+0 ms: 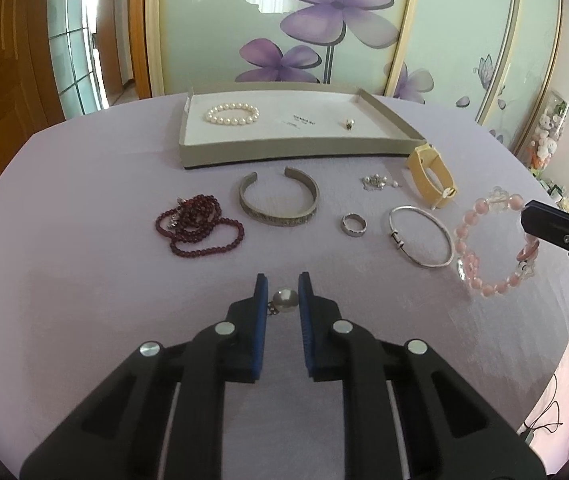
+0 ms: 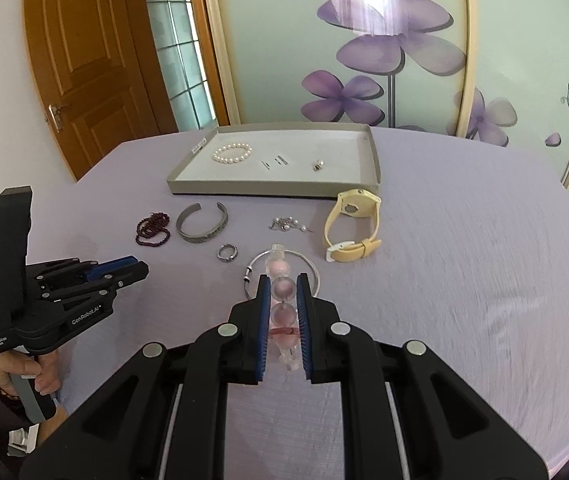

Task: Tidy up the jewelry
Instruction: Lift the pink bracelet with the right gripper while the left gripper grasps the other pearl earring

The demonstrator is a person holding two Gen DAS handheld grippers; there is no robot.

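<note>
Left wrist view, going left to right: left gripper (image 1: 282,290) pinches a glossy pearl earring (image 1: 284,300) at bottom centre. Shallow grey tray (image 1: 284,148) sits straight ahead, upper centre. Right gripper (image 1: 532,220) at the right edge clamps the pink bead bracelet (image 1: 492,240), hanging edge-on, equally near.

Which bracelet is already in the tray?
The pearl bracelet, lying in the tray. The pink one hangs from the right tongs; the cuff and bangle lie on the table.
</note>
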